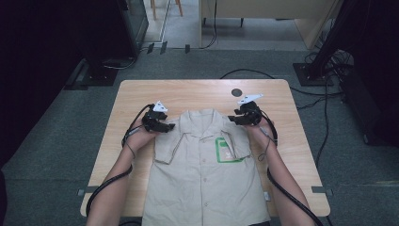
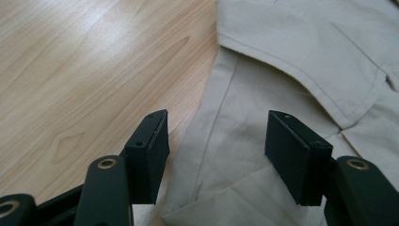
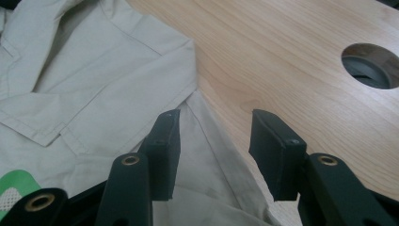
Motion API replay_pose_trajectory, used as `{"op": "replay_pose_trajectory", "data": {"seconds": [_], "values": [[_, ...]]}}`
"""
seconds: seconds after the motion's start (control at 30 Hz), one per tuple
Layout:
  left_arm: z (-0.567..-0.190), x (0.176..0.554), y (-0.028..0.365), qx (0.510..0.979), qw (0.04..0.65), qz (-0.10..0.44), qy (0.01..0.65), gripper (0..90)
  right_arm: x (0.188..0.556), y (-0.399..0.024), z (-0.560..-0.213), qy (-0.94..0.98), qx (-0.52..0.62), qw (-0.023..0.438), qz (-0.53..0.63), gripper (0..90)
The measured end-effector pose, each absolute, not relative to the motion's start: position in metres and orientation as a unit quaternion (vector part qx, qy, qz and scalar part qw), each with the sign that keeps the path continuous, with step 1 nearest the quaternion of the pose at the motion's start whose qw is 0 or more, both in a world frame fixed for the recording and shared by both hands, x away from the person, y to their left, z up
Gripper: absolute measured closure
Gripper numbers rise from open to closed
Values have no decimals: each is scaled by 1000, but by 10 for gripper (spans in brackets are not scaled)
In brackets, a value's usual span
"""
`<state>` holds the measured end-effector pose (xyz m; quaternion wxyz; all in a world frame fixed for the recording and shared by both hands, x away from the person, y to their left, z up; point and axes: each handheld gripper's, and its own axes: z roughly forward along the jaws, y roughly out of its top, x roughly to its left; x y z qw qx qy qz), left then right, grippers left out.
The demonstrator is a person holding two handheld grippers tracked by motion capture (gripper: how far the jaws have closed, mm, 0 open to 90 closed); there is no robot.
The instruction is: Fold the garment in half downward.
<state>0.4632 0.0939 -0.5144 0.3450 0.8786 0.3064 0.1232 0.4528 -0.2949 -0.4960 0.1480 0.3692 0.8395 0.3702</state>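
Pale wooden table (image 1: 141, 94) bears a beige short-sleeved shirt (image 1: 202, 179) laid front up, collar toward the far edge. At each shoulder of the shirt a gripper, left (image 1: 165, 126) and right (image 1: 234, 119), holds its jaws apart over the cloth without pinching it. Judging by this, the fold is only starting; next, each must close on its shoulder seam, and the shirt's hem is cut off at the near edge.

High view: overhead from the person's side, facing forward and down. Gripper views: close and low over the surface (image 1: 282, 141), both sharing the shirt (image 1: 202, 165) shoulders.
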Motion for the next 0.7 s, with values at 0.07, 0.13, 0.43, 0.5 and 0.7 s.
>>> {"op": "replay_pose_trajectory", "data": {"seconds": [0.07, 0.13, 0.43, 0.5, 0.7], "values": [[-515, 464, 94, 875, 352, 121, 308, 402, 456, -294, -498, 842, 366, 142, 371, 512], [-516, 465, 94, 876, 355, 121, 303, 419, 458, -292, -500, 847, 363, 144, 360, 503], [-513, 471, 93, 887, 350, 109, 280, 515, 468, -284, -510, 863, 351, 131, 337, 492], [-513, 472, 94, 885, 352, 107, 285, 549, 470, -281, -513, 866, 351, 117, 338, 487], [-515, 469, 96, 880, 364, 109, 284, 657, 469, -275, -511, 873, 340, 121, 327, 578]]}}
